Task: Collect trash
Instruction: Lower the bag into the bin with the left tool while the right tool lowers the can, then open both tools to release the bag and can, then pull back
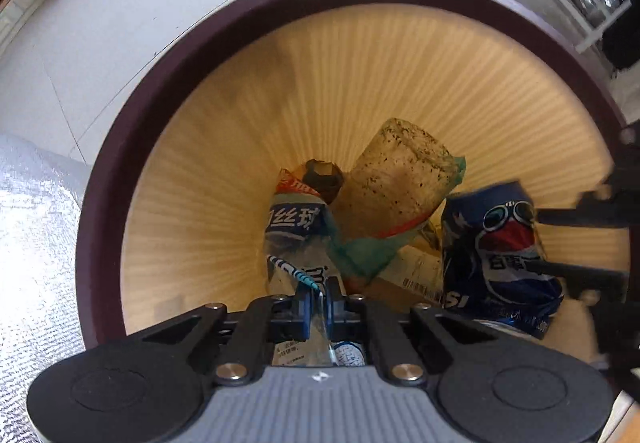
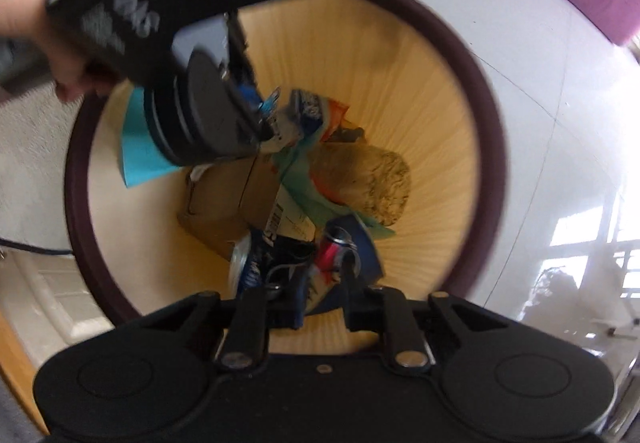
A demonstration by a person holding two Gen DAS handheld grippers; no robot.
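Left gripper [image 1: 319, 297] jaws are clamped on a clear plastic wrapper [image 1: 298, 239] — seen low centre, inside the bin [image 1: 132, 123]. Right gripper [image 2: 320, 283] jaws are closed on a crushed Pepsi can [image 2: 332, 247], held low centre within the bin's mouth.

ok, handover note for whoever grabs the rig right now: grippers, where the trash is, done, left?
Left gripper: shut on a clear plastic wrapper, held over the open trash bin.
Right gripper: shut on a crushed blue Pepsi can, also over the bin.
Already in the bin: a speckled plastic cup, a cardboard box, a teal bag.
Done: both items brought above the bin mouth.
Left: open both grippers so wrapper and can drop in, then pull clear. Any trash outside the bin is not in view.
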